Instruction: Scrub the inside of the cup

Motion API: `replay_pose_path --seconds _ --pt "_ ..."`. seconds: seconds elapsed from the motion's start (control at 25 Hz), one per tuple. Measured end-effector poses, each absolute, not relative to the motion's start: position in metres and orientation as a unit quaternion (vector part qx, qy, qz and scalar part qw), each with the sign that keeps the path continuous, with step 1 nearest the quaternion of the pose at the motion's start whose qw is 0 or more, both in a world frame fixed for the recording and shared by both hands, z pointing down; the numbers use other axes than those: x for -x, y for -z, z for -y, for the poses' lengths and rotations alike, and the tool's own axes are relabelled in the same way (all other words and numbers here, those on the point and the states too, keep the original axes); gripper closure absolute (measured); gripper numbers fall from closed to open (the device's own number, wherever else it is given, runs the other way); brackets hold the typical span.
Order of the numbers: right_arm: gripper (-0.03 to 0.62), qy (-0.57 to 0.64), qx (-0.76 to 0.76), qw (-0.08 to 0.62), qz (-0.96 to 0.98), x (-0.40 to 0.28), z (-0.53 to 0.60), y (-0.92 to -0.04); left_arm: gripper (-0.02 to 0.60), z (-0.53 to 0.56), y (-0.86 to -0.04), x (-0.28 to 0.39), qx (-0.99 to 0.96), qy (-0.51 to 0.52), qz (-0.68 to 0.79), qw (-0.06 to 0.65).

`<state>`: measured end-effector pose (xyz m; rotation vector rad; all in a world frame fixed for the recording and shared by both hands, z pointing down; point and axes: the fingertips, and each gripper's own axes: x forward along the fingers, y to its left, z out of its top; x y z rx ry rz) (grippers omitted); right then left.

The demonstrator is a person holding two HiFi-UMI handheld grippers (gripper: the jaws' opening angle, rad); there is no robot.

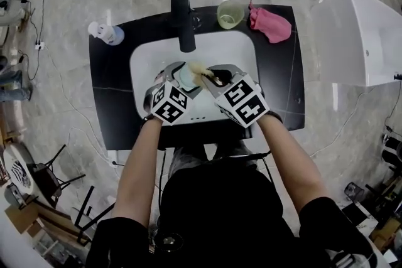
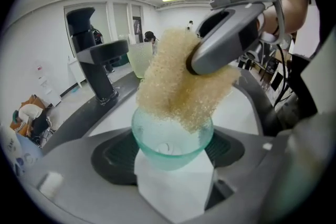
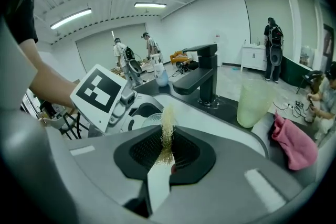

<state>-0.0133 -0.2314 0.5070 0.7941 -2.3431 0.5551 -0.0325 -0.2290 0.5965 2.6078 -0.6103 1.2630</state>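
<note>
Two hand-held grippers meet above one white sink basin (image 1: 151,53). The left gripper (image 1: 177,80) clamps one translucent teal plastic cup (image 2: 170,147), its mouth tilted up. The right gripper (image 1: 217,80) pinches one tan fibrous sponge (image 2: 178,86) at the cup's mouth. A second, pale yellow-green cup (image 1: 230,13) stands beside one black faucet (image 1: 182,19).

cup (image 2: 170,147): base hidden behind white plate (image 2: 173,191), 6 o'clock | sponge (image 2: 173,92): upper right covered by right gripper (image 2: 197,68), 1 o'clock | white box (image 1: 358,34): cut by head-view edge, 3 o'clock | far people (image 3: 273,47): too small to tell
</note>
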Motion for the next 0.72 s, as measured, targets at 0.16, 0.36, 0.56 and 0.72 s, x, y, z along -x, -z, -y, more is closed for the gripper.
replay_pose_path --seconds 0.16,0.36,0.56,0.72 --pt "0.551 -0.190 -0.266 0.320 0.889 0.021 0.223 -0.503 0.204 0.225 -0.595 0.035 -0.871 -0.437 0.205 0.093" --pt "0.551 -0.166 -0.248 0.358 0.884 0.028 0.222 -0.513 0.206 0.216 -0.588 0.032 -0.874 -0.448 0.174 0.066" --pt "0.551 -0.106 -0.238 0.393 0.882 0.029 0.224 -0.528 0.206 0.213 -0.574 0.024 -0.876 -0.451 0.165 0.043" --pt "0.549 -0.044 -0.206 0.423 0.881 0.033 0.216 -0.534 0.206 0.209 -0.570 0.022 -0.873 -0.461 0.161 0.015"
